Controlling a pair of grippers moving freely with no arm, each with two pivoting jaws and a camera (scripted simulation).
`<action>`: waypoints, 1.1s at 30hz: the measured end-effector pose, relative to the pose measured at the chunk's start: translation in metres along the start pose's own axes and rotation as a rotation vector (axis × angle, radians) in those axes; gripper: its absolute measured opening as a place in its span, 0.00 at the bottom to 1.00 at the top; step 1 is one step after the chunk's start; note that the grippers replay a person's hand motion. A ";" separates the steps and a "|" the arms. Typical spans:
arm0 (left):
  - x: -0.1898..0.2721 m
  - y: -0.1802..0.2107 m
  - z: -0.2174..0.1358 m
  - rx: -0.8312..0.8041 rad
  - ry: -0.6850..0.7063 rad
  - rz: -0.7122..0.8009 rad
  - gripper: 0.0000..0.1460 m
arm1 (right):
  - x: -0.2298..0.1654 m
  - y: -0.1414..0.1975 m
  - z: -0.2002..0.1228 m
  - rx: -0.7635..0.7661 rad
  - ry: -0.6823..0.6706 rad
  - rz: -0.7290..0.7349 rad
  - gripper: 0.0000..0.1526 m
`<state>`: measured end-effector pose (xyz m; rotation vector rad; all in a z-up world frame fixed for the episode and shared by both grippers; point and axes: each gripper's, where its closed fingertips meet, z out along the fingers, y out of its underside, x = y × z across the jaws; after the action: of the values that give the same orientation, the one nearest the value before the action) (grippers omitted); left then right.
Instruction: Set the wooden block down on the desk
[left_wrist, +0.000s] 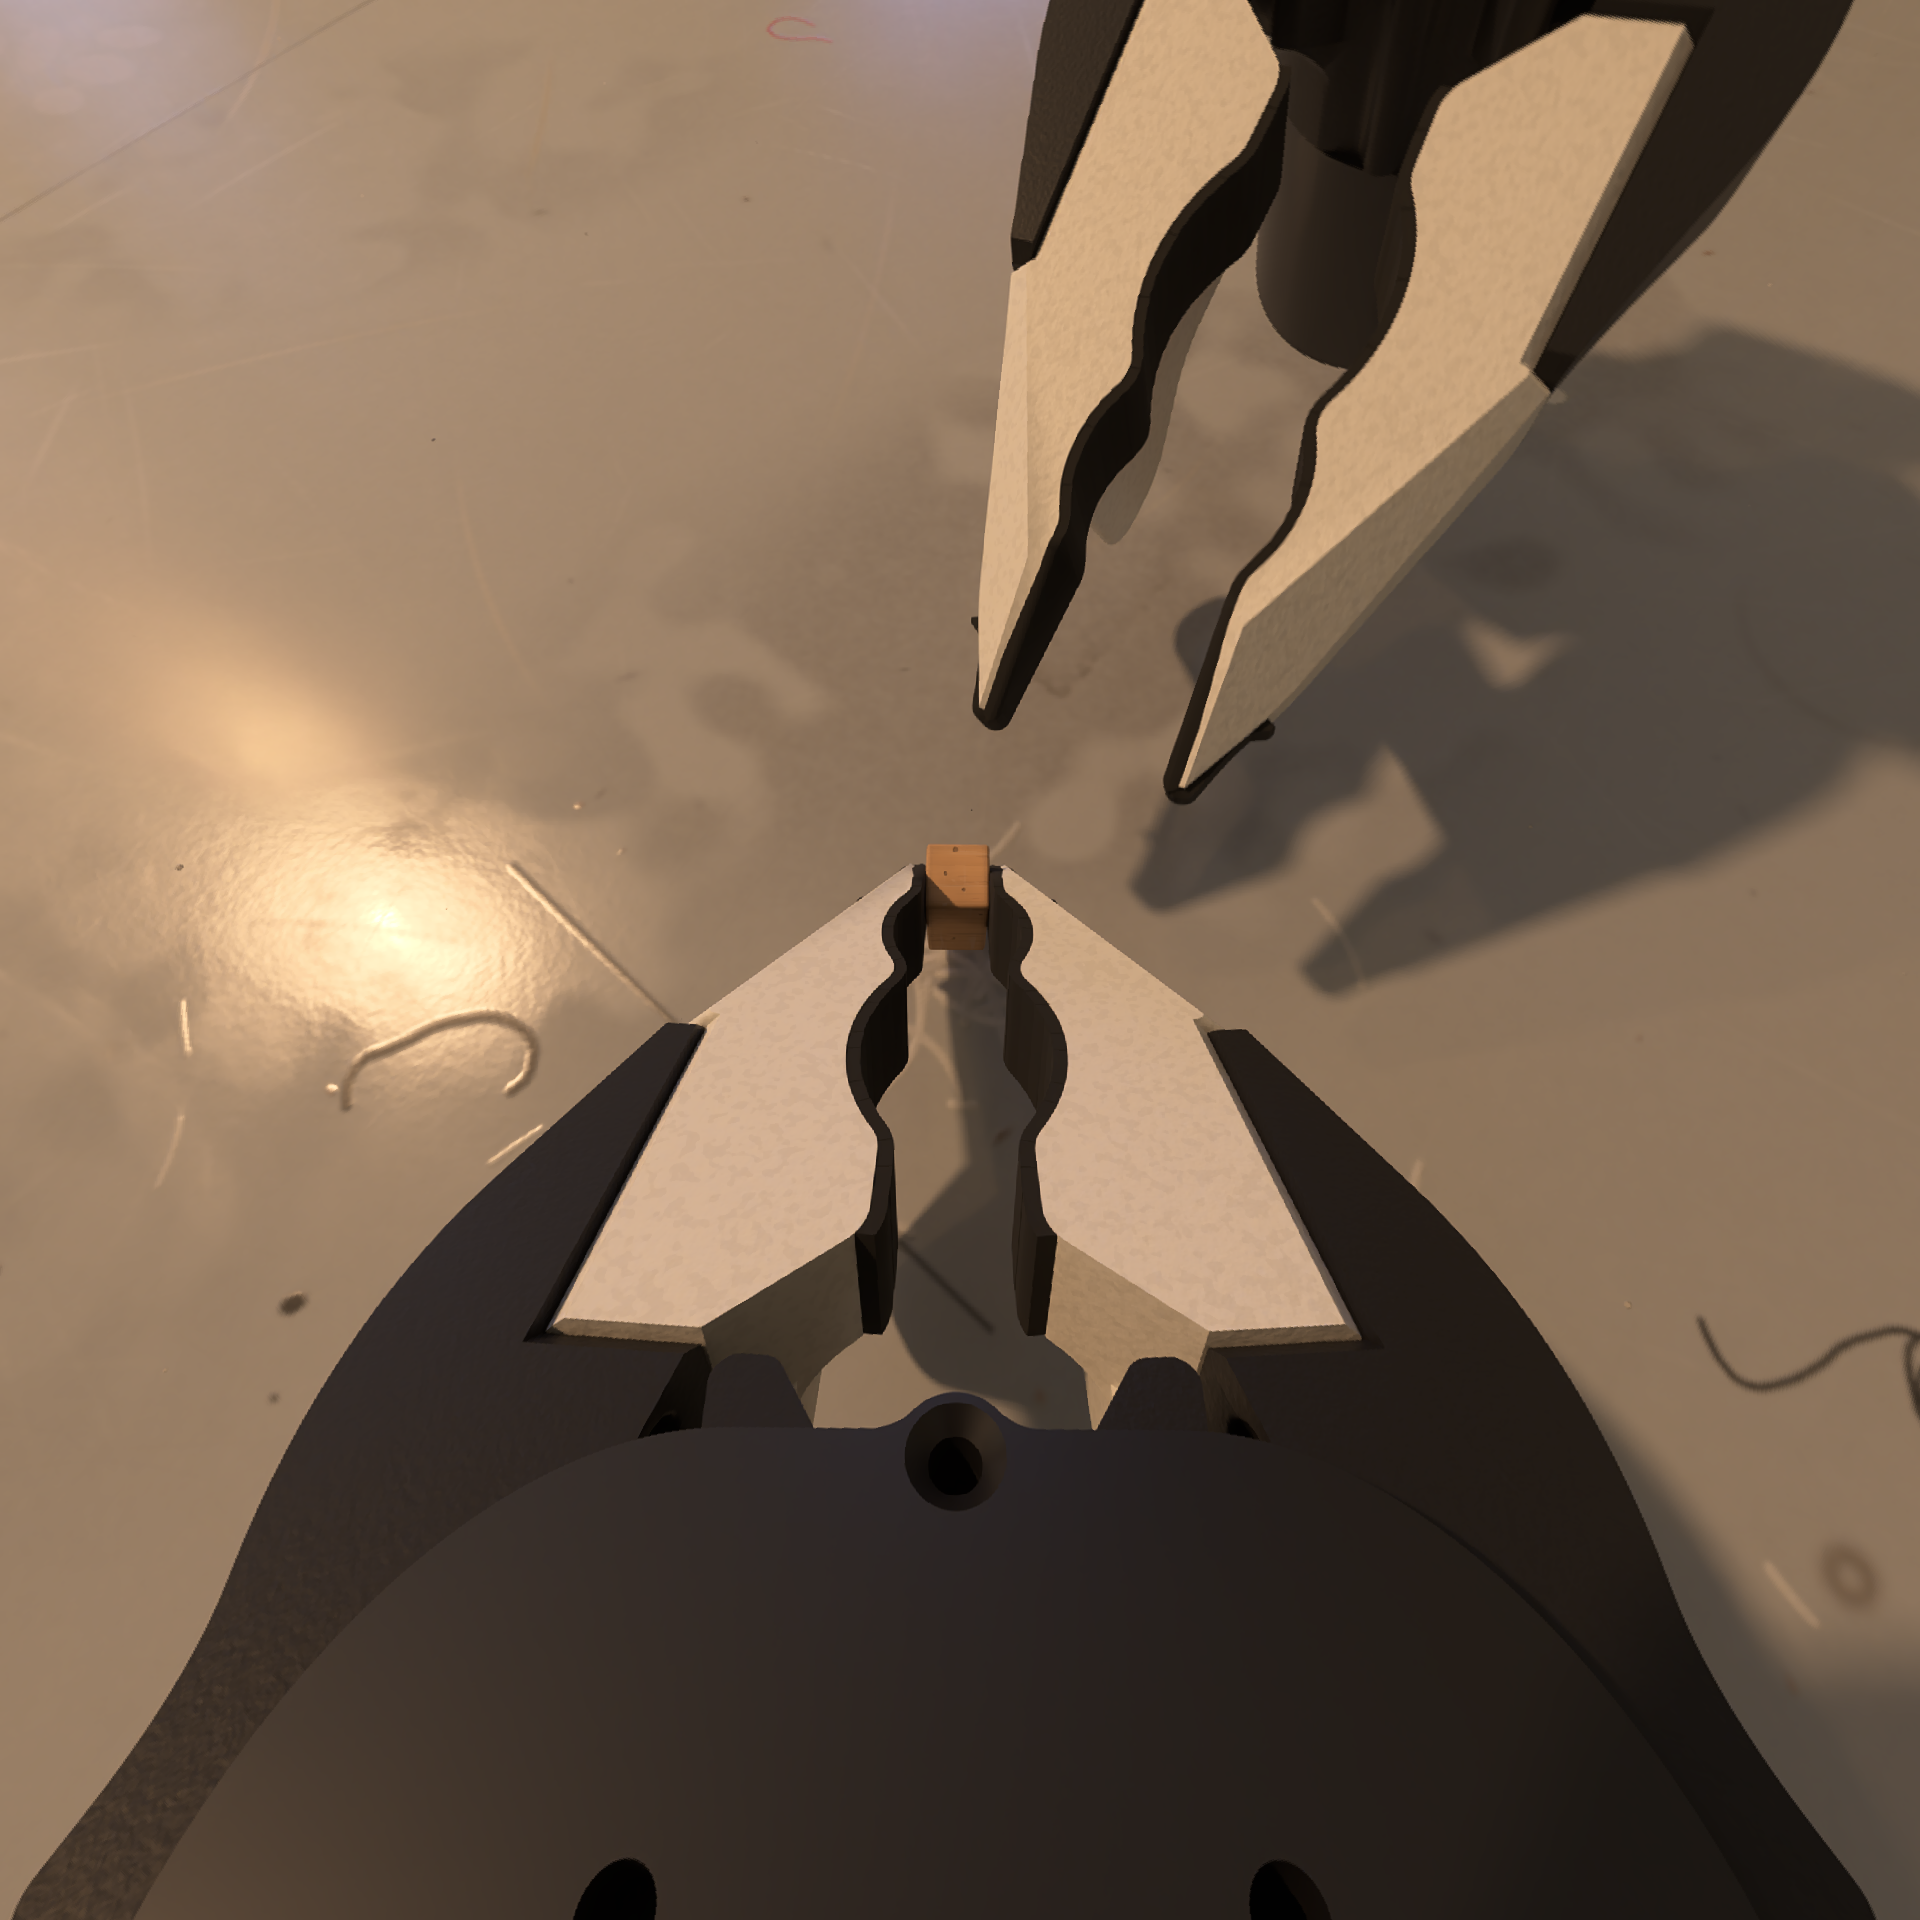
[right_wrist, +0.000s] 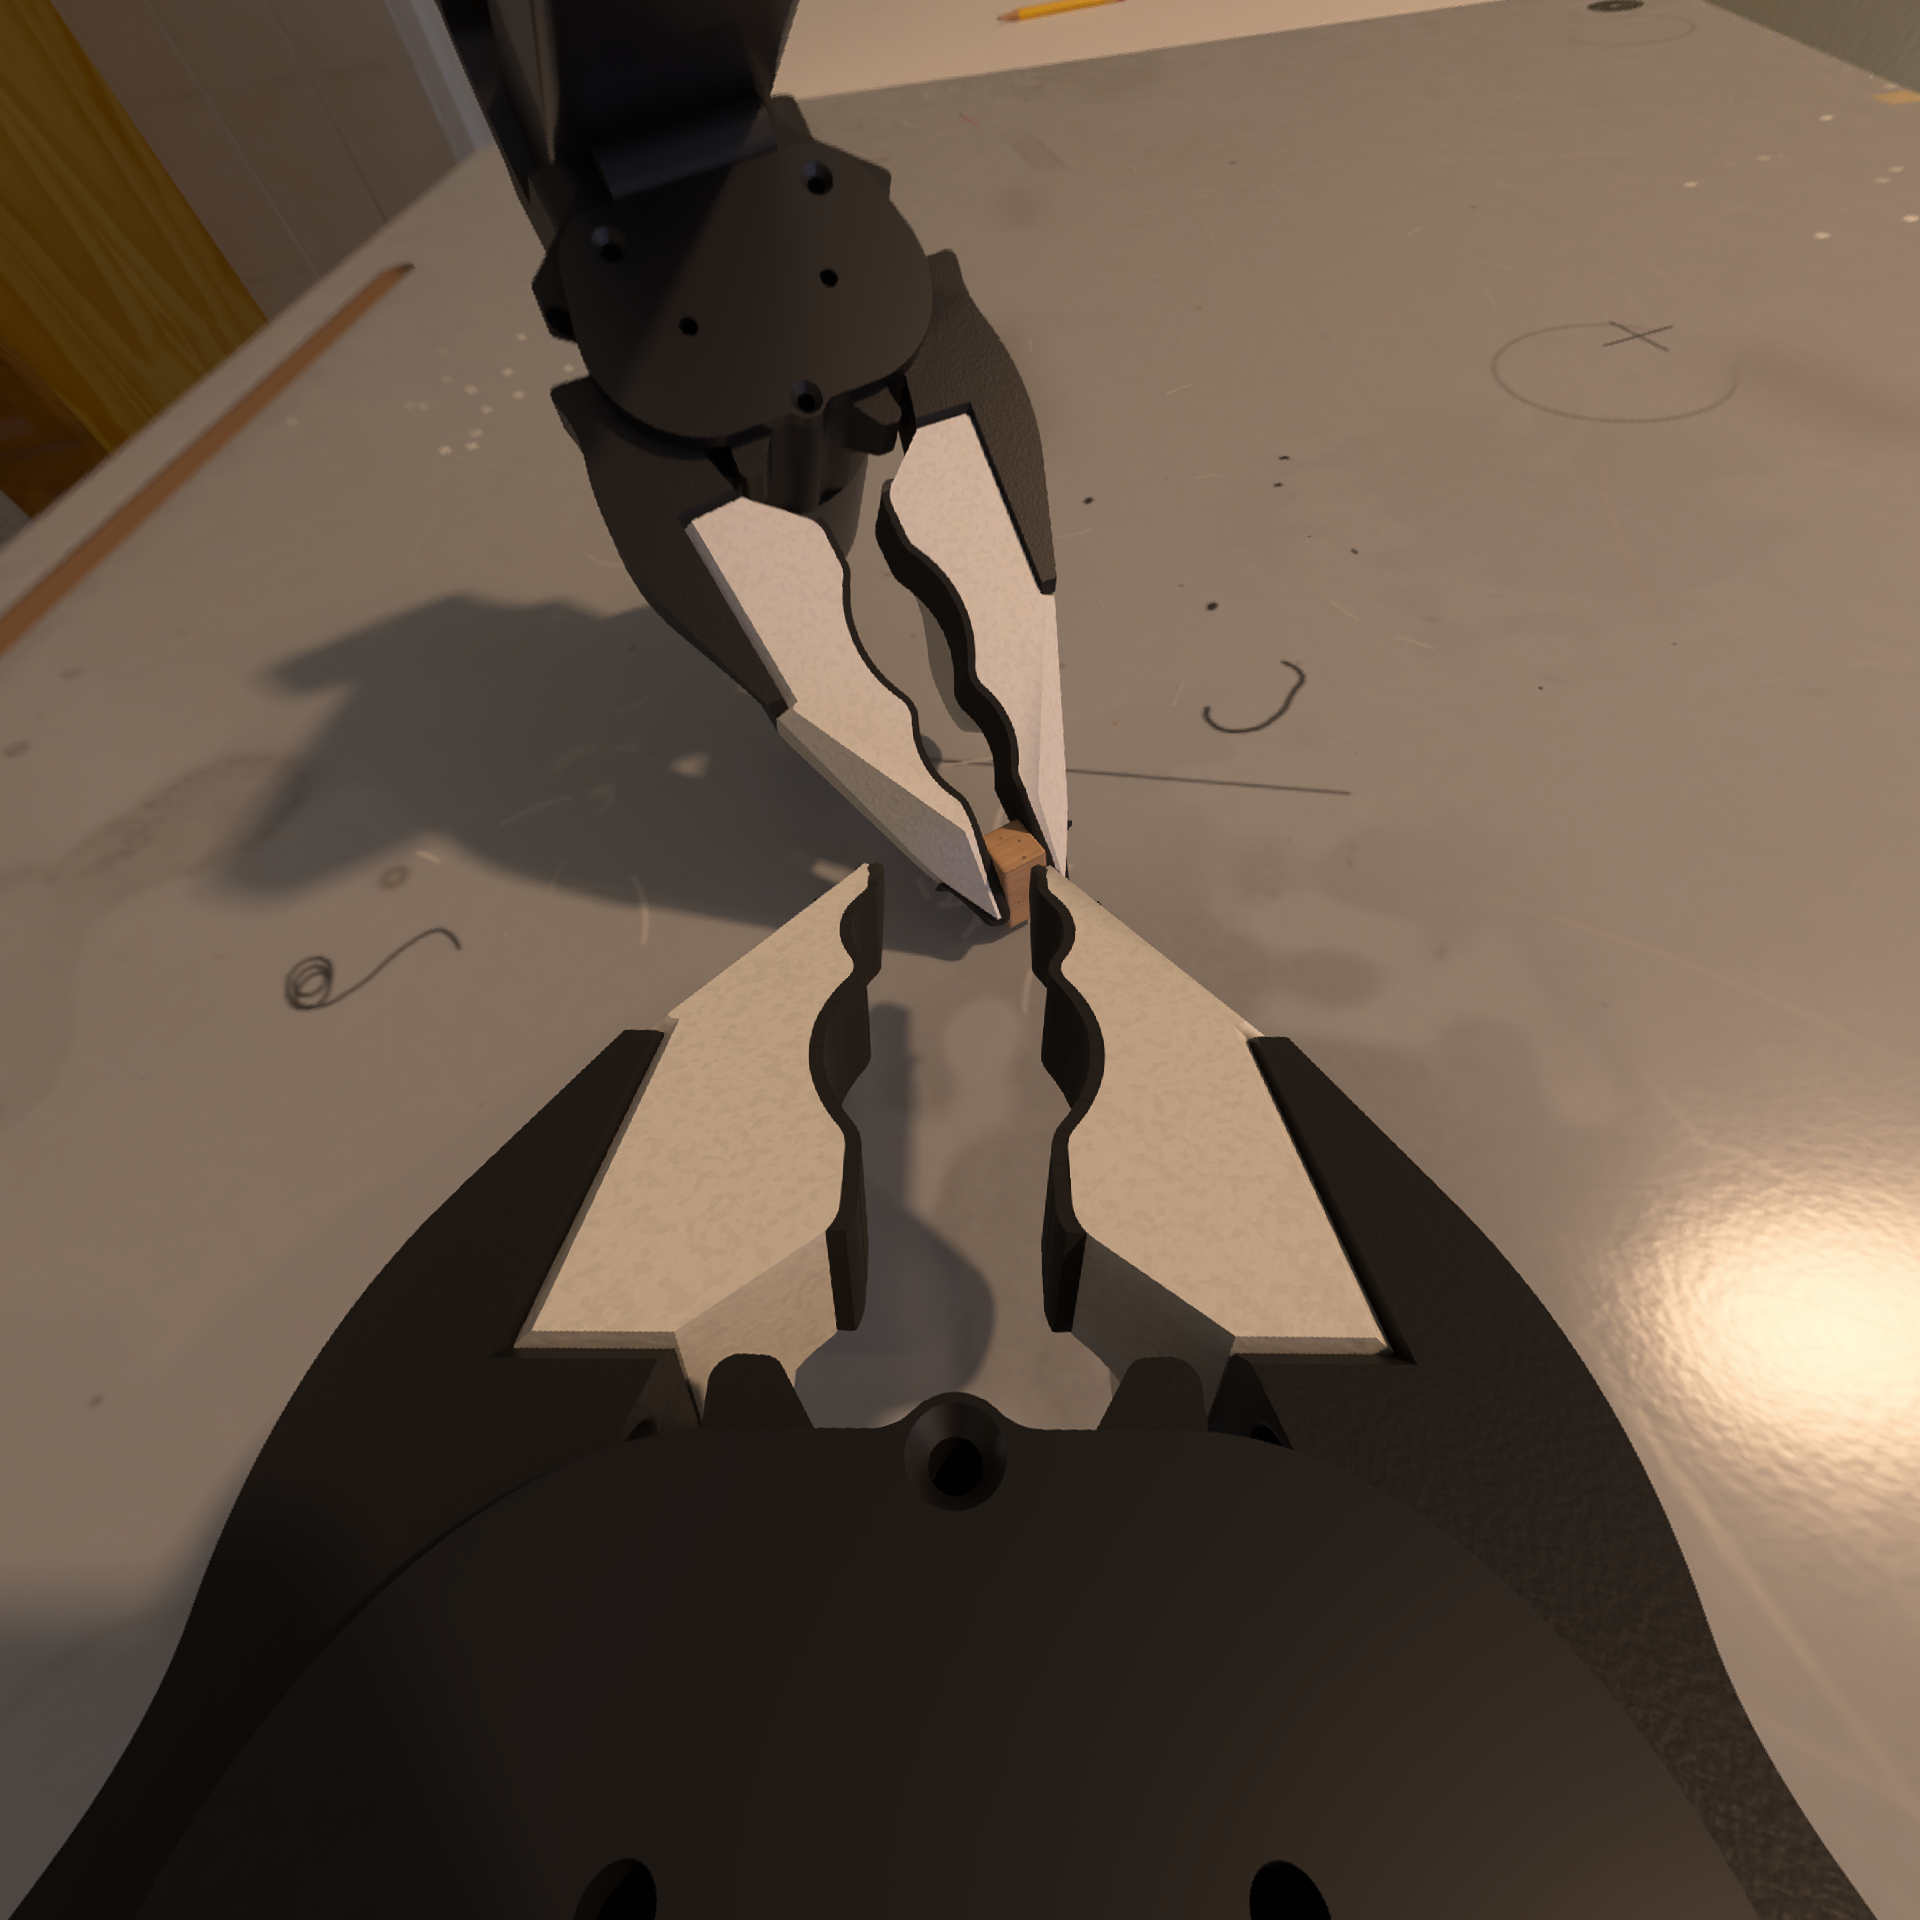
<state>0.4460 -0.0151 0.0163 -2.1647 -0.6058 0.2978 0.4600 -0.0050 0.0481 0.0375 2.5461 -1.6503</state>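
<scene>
The left gripper (left_wrist: 957, 883) is closed on the wooden block (left_wrist: 956, 896), and it pinches the block only at the very tips of its two fingers. This tip grip leaves most of the block free in front, probably so that its lower side can meet the desk (left_wrist: 416, 520) before the fingers do. In the right wrist view the same gripper points steeply down and the block (right_wrist: 1013, 860) seems very near the desk surface – whether it already touches, I cannot tell, because the fingers hide its lower edge.

The right gripper (right_wrist: 956, 883) holds nothing; its fingers stand apart with a clear gap between them. Its tips are just beside the block, one of them (right_wrist: 1042, 883) almost at the block's edge, but I judge it is only waiting there. In the left wrist view it (left_wrist: 1086, 748) hangs a little beyond the block – close, not touching.

The step in hand looks like the last lowering before release.
</scene>
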 end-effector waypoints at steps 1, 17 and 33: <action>0.000 0.000 0.000 0.000 0.000 0.000 0.07 | 0.000 -0.001 -0.001 0.009 -0.009 0.018 0.18; 0.000 0.000 0.000 0.000 0.002 0.002 0.07 | 0.010 -0.005 -0.001 0.039 0.071 0.009 0.20; 0.000 0.000 0.000 0.000 0.007 0.006 0.07 | -0.004 0.002 -0.001 -0.010 -0.029 0.029 0.10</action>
<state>0.4462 -0.0151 0.0162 -2.1664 -0.5958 0.2931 0.4638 -0.0026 0.0468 0.0497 2.5205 -1.6159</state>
